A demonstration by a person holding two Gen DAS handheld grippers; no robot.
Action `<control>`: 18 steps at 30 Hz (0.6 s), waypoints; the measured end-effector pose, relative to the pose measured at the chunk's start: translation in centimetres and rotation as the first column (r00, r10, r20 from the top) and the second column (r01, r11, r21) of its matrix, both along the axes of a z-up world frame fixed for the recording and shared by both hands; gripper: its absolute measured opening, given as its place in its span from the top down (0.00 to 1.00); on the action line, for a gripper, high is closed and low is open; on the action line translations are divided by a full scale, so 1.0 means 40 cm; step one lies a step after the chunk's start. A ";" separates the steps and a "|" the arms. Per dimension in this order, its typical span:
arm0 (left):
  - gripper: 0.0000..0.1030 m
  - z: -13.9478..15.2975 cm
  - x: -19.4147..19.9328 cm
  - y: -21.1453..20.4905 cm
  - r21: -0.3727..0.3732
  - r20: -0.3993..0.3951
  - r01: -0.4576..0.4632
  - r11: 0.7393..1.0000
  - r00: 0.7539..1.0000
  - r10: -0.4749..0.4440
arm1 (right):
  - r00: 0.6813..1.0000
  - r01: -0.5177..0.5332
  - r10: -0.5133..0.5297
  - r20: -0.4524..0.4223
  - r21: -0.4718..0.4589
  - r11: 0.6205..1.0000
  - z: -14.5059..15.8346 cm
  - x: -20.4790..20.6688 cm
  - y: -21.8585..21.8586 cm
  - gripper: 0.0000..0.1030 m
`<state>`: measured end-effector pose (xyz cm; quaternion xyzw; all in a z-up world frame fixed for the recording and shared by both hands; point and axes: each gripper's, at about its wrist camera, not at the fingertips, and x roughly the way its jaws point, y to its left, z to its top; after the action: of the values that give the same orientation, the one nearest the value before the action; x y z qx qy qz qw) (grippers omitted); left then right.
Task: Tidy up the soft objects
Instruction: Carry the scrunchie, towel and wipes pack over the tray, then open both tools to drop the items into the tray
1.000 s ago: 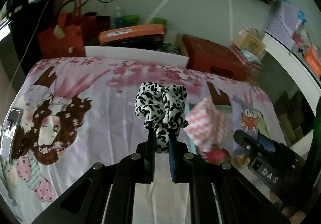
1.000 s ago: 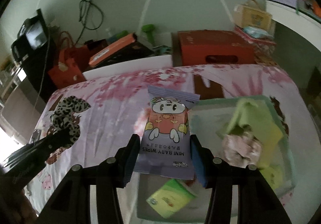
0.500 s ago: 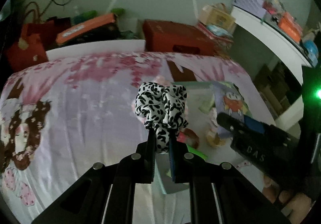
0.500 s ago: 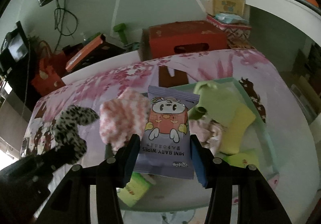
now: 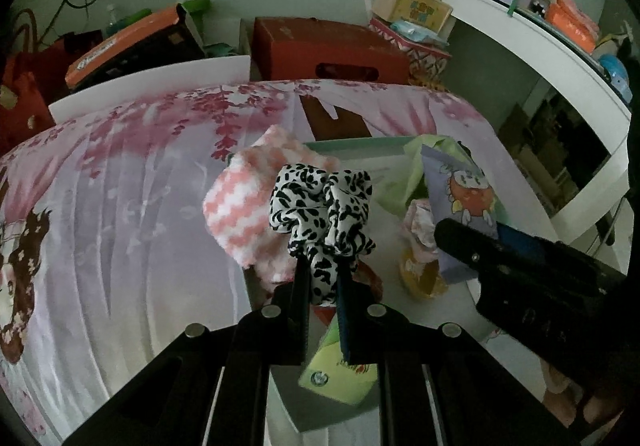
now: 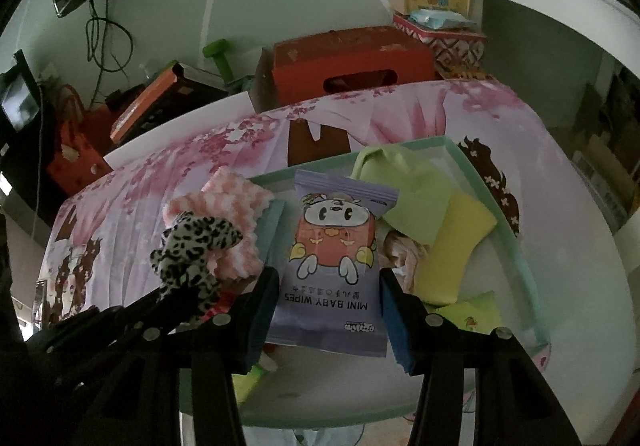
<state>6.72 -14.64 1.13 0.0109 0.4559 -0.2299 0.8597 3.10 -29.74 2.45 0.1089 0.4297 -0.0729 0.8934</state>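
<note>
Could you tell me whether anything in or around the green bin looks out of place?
Yes: the pink-and-white striped cloth is draped over the left rim of the green bin, half hanging onto the bedsheet instead of lying inside.

Both grippers have come over the tray [image 6: 516, 242]. A second ago the left gripper [image 5: 324, 282], pinching the scrunchie [image 5: 322, 214], had bare bedsheet ahead of it; now the pink towel [image 5: 240, 202] lies just beyond its tips and the tray's contents sit beneath them. The right gripper [image 6: 328, 310], clamping the wipes pack [image 6: 334, 266], now has the tray directly under it, with the scrunchie closer at its left.
</note>
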 end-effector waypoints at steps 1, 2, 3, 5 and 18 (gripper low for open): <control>0.88 -0.002 0.003 -0.005 -0.001 0.002 0.004 1.000 1.000 -0.004 | 1.000 -0.001 0.001 -0.003 0.002 1.000 -0.004 0.002 -0.001 0.48; 0.88 -0.004 0.007 -0.011 -0.001 0.003 0.008 1.000 1.000 -0.008 | 1.000 -0.002 0.002 -0.008 0.004 1.000 -0.008 0.004 -0.001 0.47; 0.88 -0.008 0.012 -0.017 -0.002 0.002 0.014 1.000 1.000 -0.014 | 1.000 -0.001 0.001 -0.013 0.004 1.000 -0.012 0.006 -0.001 0.47; 0.89 -0.017 0.021 -0.030 -0.003 -0.006 0.019 1.000 1.000 -0.019 | 1.000 0.003 -0.003 -0.022 -0.002 1.000 -0.019 0.011 -0.002 0.47; 0.87 -0.053 0.042 -0.042 -0.001 -0.047 0.015 1.000 0.999 -0.015 | 0.998 0.015 -0.015 -0.054 -0.001 1.000 -0.043 0.026 -0.015 0.47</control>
<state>8.38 -16.34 -0.99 0.0086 0.4759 -0.2367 0.8470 4.14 -30.35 0.73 0.1098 0.4529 -0.0826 0.8809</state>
